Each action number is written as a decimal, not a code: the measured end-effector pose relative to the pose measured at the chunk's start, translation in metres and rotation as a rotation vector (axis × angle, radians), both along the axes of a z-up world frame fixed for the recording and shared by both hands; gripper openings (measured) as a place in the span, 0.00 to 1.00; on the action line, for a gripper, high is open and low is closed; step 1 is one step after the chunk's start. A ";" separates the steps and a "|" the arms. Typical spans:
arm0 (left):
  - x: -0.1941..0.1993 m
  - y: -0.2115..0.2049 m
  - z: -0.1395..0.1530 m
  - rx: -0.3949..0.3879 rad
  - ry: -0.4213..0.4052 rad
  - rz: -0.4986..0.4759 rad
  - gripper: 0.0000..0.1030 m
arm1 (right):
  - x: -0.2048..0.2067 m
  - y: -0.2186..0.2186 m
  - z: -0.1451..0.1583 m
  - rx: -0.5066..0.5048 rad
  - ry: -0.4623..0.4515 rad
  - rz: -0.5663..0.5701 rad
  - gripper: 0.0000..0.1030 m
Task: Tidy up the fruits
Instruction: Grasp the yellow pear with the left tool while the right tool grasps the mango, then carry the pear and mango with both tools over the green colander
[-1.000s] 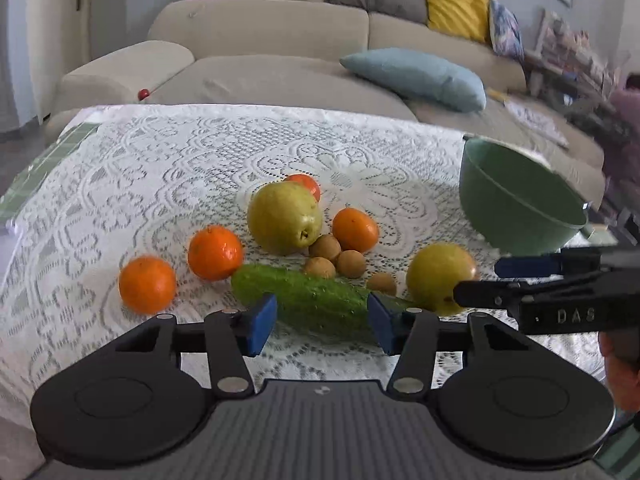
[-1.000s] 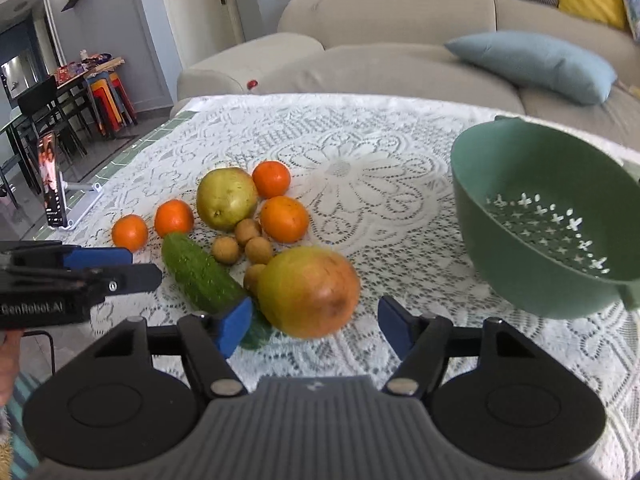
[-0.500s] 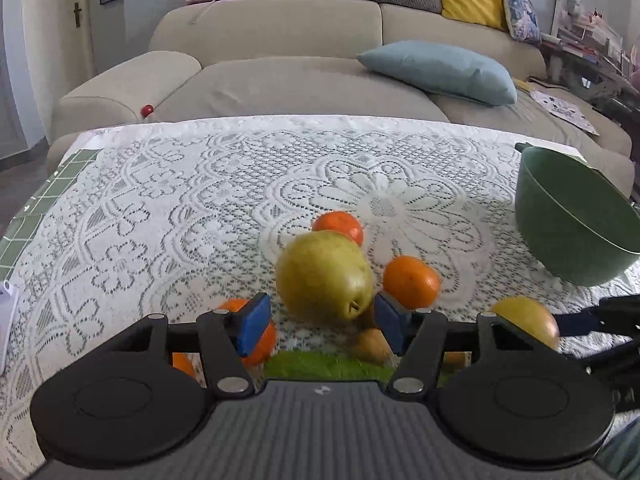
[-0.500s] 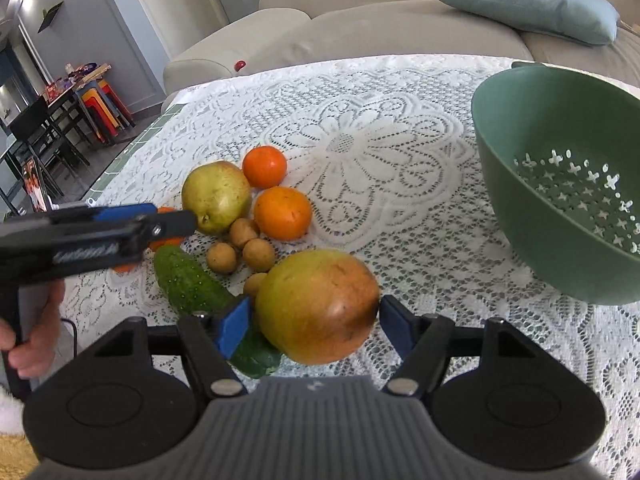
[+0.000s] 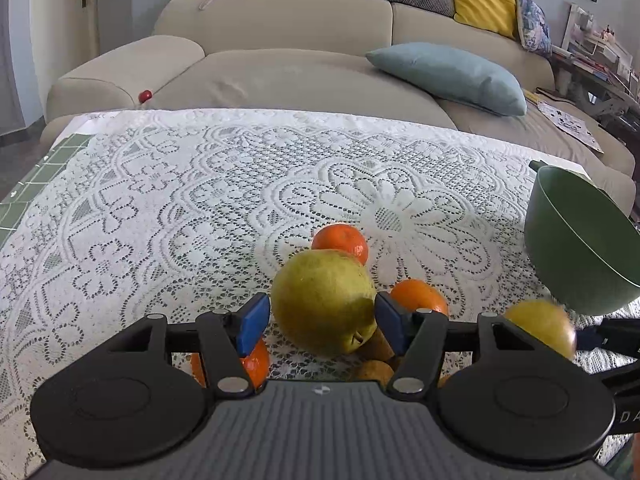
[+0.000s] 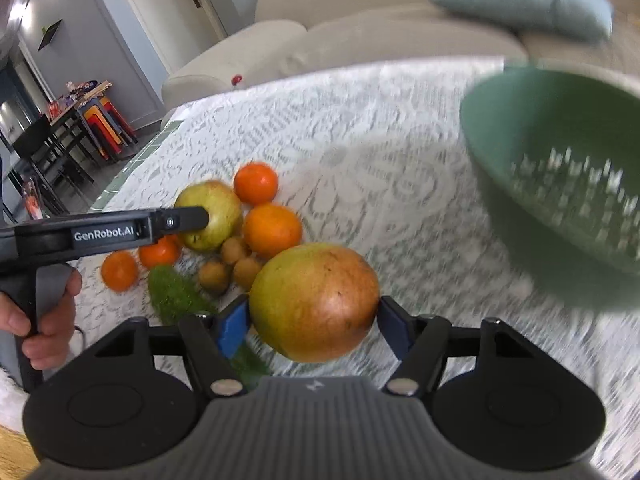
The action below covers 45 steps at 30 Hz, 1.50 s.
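Observation:
A yellow-green pear [image 5: 320,292] stands on the lace cloth between the blue pads of my left gripper [image 5: 320,324], which is open with the pads close beside the fruit. In the right wrist view this left gripper [image 6: 202,218] reaches in from the left to the pear [image 6: 224,208]. My right gripper [image 6: 314,326] is shut on a red-green mango [image 6: 316,304], its jaws still closing, pads on both sides. The mango [image 5: 540,328] looks blurred at the right of the left wrist view. A green colander [image 6: 560,184] stands to the right.
Oranges [image 6: 272,230] lie around the pear, with small brown fruits [image 6: 234,250] and a cucumber [image 6: 172,292] nearer me. A person's hand [image 6: 48,320] holds the left gripper's handle. A sofa with cushions lies beyond the table's far edge.
My left gripper moved forward past the cucumber to the pear and its jaws widened around it. My right gripper's pads came onto the mango, and its view is now motion-blurred.

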<state>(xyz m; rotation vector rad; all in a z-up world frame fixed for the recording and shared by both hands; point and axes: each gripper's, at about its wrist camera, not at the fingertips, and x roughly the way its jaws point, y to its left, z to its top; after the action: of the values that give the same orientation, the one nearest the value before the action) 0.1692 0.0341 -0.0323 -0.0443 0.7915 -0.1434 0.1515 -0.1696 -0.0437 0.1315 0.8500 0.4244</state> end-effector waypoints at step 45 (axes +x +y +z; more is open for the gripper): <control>0.001 -0.002 -0.002 -0.007 -0.064 0.057 0.75 | 0.004 -0.007 -0.002 -0.022 -0.053 0.025 0.64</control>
<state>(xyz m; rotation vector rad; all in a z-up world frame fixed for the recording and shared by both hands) 0.1705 0.0322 -0.0347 -0.0686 0.7251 -0.0936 0.1553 -0.1762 -0.0460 0.0895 0.8043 0.4398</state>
